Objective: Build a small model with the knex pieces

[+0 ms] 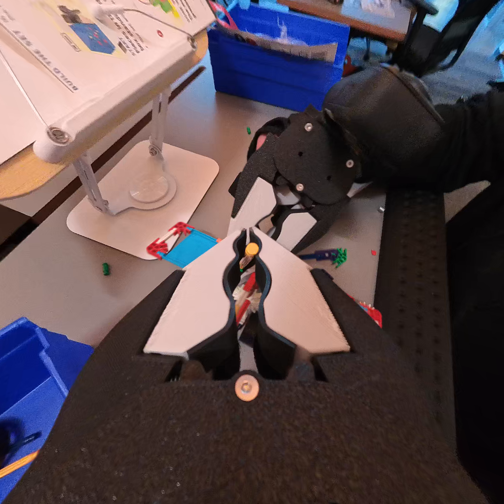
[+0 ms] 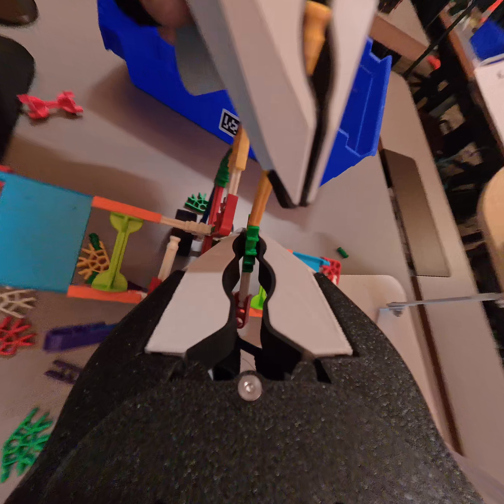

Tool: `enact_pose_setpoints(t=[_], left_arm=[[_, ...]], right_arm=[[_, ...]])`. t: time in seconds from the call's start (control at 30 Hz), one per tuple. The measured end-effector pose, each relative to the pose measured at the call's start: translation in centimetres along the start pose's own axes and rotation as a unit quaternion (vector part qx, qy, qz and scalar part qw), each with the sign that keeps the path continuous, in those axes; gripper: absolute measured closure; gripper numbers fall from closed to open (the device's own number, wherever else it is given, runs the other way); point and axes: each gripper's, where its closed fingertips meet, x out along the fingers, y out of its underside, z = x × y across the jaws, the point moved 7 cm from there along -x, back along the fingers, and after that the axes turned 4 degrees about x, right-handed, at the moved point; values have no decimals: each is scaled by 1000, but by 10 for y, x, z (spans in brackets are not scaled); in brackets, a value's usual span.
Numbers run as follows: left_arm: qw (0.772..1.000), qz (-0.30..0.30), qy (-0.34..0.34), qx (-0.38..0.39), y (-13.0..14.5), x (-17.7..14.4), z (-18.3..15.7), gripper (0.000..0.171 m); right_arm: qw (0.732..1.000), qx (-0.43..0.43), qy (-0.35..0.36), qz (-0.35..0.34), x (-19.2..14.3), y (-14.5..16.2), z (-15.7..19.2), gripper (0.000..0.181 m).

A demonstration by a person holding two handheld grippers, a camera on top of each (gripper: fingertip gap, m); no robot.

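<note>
Left gripper (image 1: 249,231) pinching yellow rod (image 1: 249,252); right gripper (image 2: 249,236) clamping green connector (image 2: 251,249), steadying it; model (image 2: 218,215) at 11 o'clock

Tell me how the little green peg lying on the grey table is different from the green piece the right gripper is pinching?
The small green cylinder peg lies flat and alone on the grey table; the ridged green connector stands upright, clamped in the right gripper. The peg is shorter and bare; the connector joins an orange rod above. Both are green plastic.
</note>
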Motion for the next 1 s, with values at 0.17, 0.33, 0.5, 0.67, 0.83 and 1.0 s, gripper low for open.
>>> enact_pose_setpoints(t=[0.17, 0.33, 0.5, 0.67, 0.83, 1.0], left_arm=[[999, 43, 25, -1, -11, 6, 8, 171], [995, 60, 69, -28, -15, 14, 18, 171], [991, 87, 93, -41, -15, 33, 22, 171], [991, 68, 92, -67, -18, 36, 34, 171], [993, 41, 80, -75, -9, 26, 32, 171], [994, -8, 61, -92, 5, 11, 31, 171]], right_arm=[[998, -63, 29, 5, -1, -3, 5, 176], [990, -131, 56, 13, -2, -3, 9, 174], [969, -220, 107, 10, 0, -12, 20, 179], [963, -243, 120, 11, -3, -12, 25, 178], [973, -207, 105, -6, -8, -6, 15, 177], [994, -92, 40, -46, -15, 2, 1, 163]])
